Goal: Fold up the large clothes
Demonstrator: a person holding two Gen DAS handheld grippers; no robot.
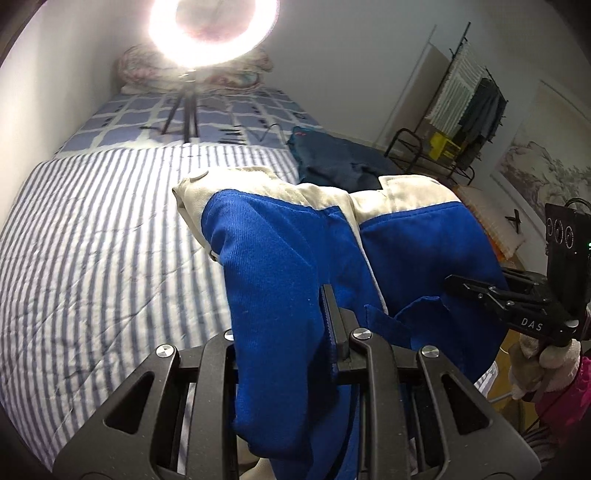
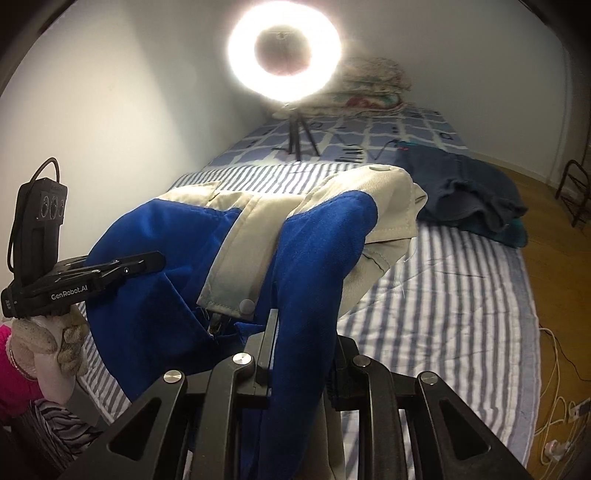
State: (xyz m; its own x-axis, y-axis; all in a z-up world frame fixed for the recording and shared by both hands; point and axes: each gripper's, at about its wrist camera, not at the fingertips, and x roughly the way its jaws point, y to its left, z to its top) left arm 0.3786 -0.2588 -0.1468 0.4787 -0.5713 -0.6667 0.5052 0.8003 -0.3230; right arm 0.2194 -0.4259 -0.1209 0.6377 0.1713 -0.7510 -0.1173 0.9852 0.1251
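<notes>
Ring light (image 1: 212, 31) glare overhead; fisheye edges dark, warped.

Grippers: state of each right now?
Left gripper: shut on the blue and cream jacket.
Right gripper: shut on the same jacket.

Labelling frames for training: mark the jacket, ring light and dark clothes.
jacket (image 1: 273, 258): left wrist view, blue panel.
ring light (image 2: 284, 48): right wrist view, glowing ring.
dark clothes (image 2: 465, 184): right wrist view, top fold.

Blue and cream jacket (image 1: 280, 258), bunched, lifted above the striped bed
</notes>
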